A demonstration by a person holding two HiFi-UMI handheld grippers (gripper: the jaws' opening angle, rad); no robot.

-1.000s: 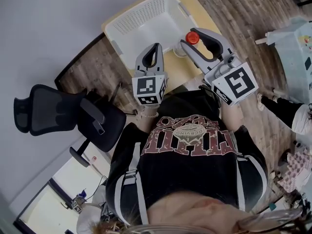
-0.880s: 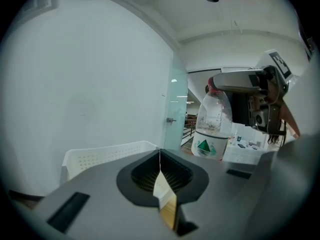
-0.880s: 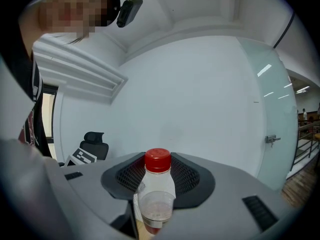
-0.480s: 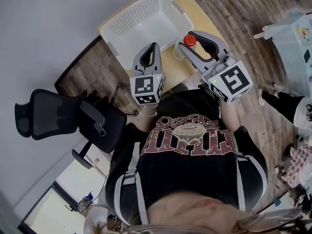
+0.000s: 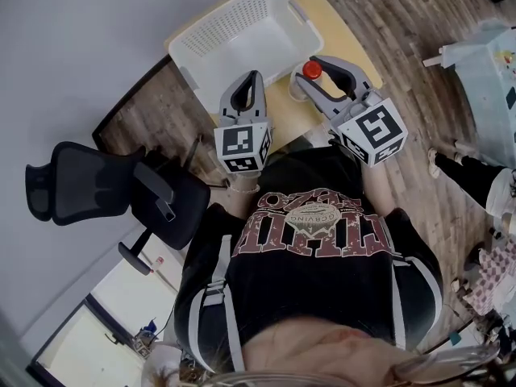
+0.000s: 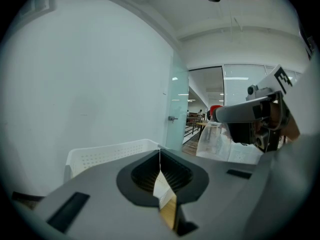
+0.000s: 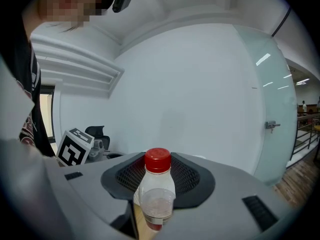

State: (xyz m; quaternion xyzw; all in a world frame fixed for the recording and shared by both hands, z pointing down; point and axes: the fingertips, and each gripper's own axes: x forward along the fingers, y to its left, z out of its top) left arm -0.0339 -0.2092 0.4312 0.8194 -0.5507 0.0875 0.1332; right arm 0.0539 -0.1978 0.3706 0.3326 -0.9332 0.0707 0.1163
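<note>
The bench (image 5: 282, 111) is of light wood. A white basket (image 5: 234, 22) stands on it, just beyond the left gripper (image 5: 255, 79).

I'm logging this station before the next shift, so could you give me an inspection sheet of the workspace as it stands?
surface: light wooden table, a bare patch shows between the grippers.
job's things: clear plastic bottle with a red cap; white perforated plastic basket on the table, nothing seen inside it.
clutter: nothing seen.
grippers: right gripper shut on the bottle; left gripper shut, nothing between its jaws.
cables: nothing seen.
surroundings: black office chair beside the table, wood plank floor.
</note>
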